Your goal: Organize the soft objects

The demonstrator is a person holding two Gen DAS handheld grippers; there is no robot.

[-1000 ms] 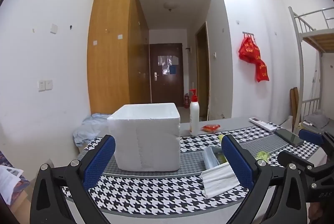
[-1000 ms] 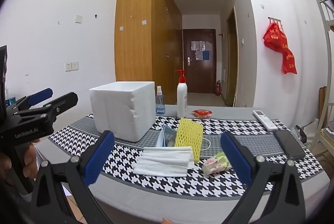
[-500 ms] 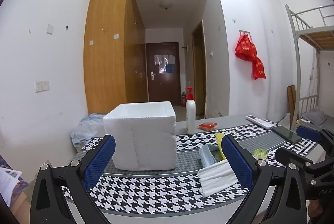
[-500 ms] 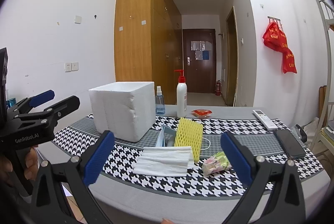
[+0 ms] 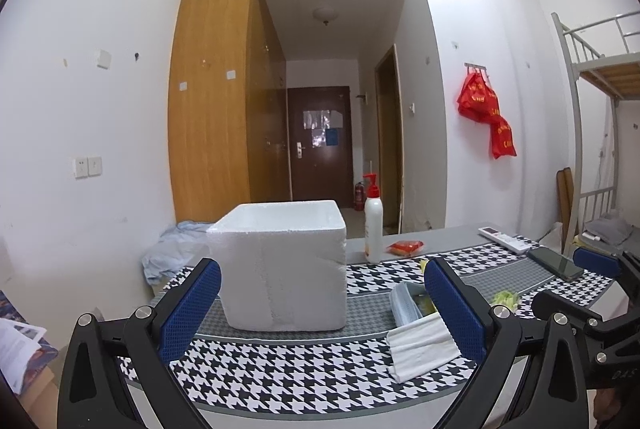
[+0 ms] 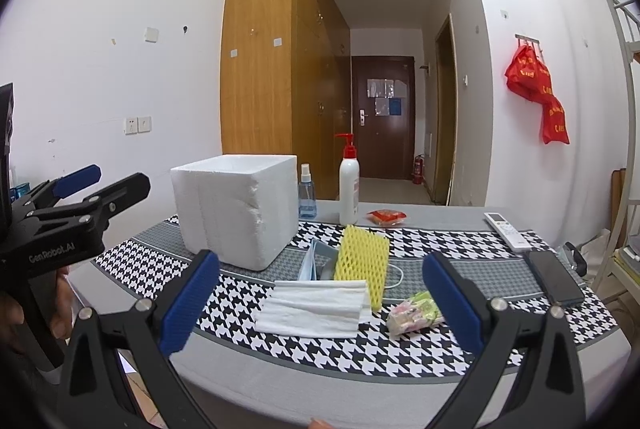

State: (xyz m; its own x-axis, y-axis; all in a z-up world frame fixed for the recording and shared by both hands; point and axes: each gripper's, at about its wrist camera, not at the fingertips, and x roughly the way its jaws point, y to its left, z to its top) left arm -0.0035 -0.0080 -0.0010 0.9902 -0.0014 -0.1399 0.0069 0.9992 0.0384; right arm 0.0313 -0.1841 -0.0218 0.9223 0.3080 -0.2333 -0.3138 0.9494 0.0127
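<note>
Little has moved; your right gripper [image 6: 316, 293], wide and empty, sits nearer the towel [image 6: 314, 306], lying left-right.

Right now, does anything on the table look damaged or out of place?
One thing stands out: the white foam box has a chipped, ragged front corner edge. The yellow foam net leans tilted against the blue face masks instead of lying flat. The folded white towel lies neat. Nothing looks spilled.
</note>
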